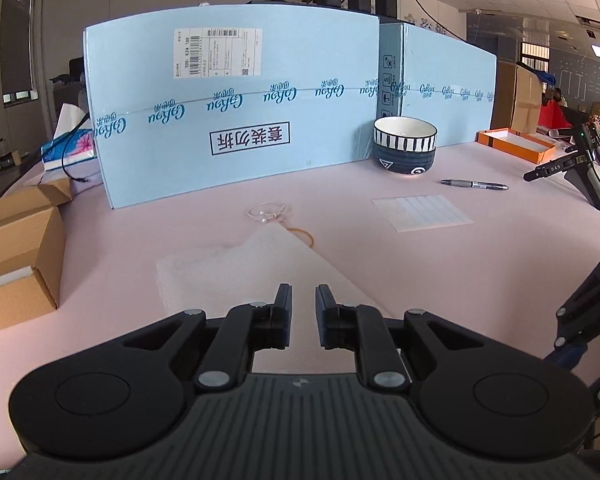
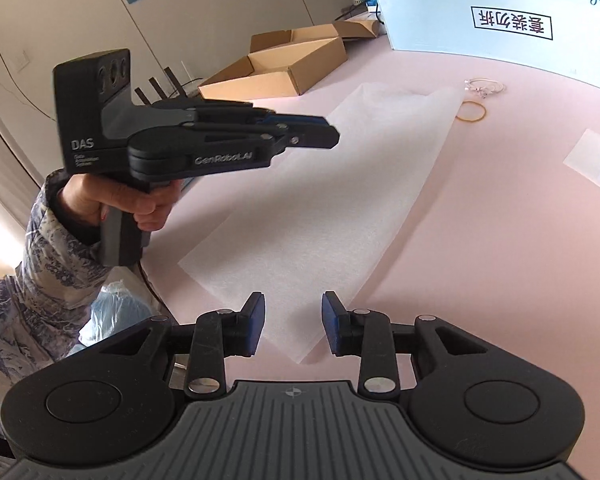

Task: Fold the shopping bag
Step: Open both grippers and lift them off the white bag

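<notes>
- Pink tabletop (image 2: pixel 480 240) carries everything; its smooth surface probably lets thin material slide when nudged.
- White shopping bag (image 2: pixel 320 200) lies flat on the tabletop, spread lengthwise away from both hand-held grippers, its handle end pointing toward the blue carton (image 1: pixel 236 112). It looks thin, soft and very light, likely non-woven fabric, though the fisheye blur leaves the weave uncertain. It should fold easily but may flop or drift, so pinching a near corner or edge seems the best hold.
- Left hand-held gripper (image 1: pixel 303 300) hovers over the bag's near part, jaws slightly apart, holding nothing.
- Right hand-held gripper (image 2: pixel 293 310) sits above the bag's near corner, jaws wide apart and empty.
- Yellow rubber band (image 2: pixel 471 113) lies just beside the bag's far end.
</notes>
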`<state>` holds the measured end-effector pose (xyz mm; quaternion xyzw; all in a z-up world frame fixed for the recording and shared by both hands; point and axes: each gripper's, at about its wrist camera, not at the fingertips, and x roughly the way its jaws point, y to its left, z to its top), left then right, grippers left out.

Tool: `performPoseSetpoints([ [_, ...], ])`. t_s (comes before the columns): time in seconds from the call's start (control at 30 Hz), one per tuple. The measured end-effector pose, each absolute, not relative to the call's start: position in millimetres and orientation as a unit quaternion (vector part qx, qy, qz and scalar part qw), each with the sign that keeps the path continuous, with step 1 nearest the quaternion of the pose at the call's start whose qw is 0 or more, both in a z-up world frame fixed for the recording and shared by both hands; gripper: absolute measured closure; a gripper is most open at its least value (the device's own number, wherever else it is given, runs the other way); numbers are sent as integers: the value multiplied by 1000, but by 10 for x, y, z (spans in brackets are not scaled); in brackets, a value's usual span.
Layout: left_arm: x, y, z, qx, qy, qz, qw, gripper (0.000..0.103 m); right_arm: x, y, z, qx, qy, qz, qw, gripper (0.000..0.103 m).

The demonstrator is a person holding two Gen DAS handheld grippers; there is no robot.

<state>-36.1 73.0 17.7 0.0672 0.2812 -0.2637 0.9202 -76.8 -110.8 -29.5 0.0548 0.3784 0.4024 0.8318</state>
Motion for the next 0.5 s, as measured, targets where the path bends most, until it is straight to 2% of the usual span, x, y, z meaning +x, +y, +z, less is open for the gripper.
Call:
performPoseSetpoints([
  [0.13,-654,869,-18,75,299,-239,921,92,-783,-1067,-287,34,378,396,836,77],
  [0.4,-1141,1043,-57,100,286,-218,928,91,-857,-1138,-342,34,383,383,840,77],
  [0.5,-1263,1091,10,100,278,-215,931,92,-868,-1154,-223,31,352,387,852,77],
])
